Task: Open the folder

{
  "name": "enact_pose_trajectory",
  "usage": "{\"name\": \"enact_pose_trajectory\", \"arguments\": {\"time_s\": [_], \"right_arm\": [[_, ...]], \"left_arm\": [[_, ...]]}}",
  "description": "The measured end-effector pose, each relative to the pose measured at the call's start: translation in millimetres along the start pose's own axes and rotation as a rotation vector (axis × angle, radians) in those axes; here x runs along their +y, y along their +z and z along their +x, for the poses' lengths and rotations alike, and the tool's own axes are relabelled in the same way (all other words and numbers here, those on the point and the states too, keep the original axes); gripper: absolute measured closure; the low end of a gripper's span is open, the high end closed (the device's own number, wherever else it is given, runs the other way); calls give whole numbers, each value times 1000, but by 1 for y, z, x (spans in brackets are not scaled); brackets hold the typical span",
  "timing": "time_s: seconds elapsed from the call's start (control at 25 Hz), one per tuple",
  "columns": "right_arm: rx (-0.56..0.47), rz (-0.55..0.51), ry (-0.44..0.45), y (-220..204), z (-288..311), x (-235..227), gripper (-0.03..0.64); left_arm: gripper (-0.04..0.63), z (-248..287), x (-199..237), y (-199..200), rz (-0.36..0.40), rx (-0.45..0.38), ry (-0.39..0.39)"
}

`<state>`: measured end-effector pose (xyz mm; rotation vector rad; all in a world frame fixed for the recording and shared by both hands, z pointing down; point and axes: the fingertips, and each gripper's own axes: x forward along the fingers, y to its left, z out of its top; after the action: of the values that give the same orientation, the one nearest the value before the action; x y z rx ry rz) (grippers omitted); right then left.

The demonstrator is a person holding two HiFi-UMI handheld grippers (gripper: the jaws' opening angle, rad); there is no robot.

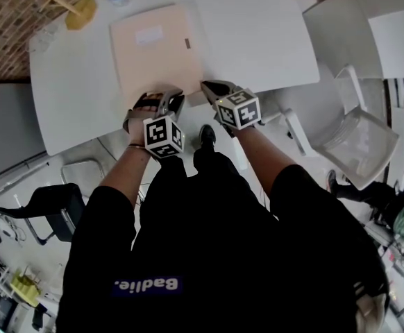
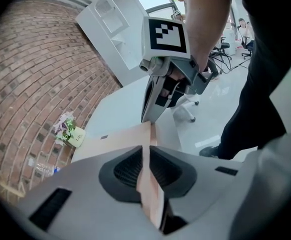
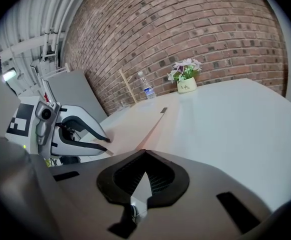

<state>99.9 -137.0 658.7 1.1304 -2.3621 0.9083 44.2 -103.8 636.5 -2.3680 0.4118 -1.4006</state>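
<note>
Pinching the folder [image 1: 153, 54] at its near edge, left claw [image 1: 164, 97] may catch both covers and lift it whole. Right claw [image 1: 209, 86], pressed together and empty beside the folder's near corner, steadies nothing.

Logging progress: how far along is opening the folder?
Done: the left claw is shut on the folder at its near edge. In hand: that grip; the right claw sits shut by the corner. Left: swinging it open; it lies flat on the table.

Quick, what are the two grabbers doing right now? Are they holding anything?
The left gripper is closed on the near edge of the folder.
The right gripper is closed, with nothing between its jaws.
</note>
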Motion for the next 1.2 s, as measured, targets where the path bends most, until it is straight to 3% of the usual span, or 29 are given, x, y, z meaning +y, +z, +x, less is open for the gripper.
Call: {"name": "enact_pose_trajectory", "arguments": {"time_s": [0.44, 0.88, 1.2], "right_arm": [[27, -4, -18, 2, -2, -5, 591], [67, -49, -38, -1, -2, -10, 591], [98, -78, -59, -2, -1, -11, 591]], "left_arm": [[565, -28, 25, 13, -157, -102, 76], [577, -95, 60, 0, -512, -266, 245], [583, -138, 76, -24, -658, -344, 350]]}}
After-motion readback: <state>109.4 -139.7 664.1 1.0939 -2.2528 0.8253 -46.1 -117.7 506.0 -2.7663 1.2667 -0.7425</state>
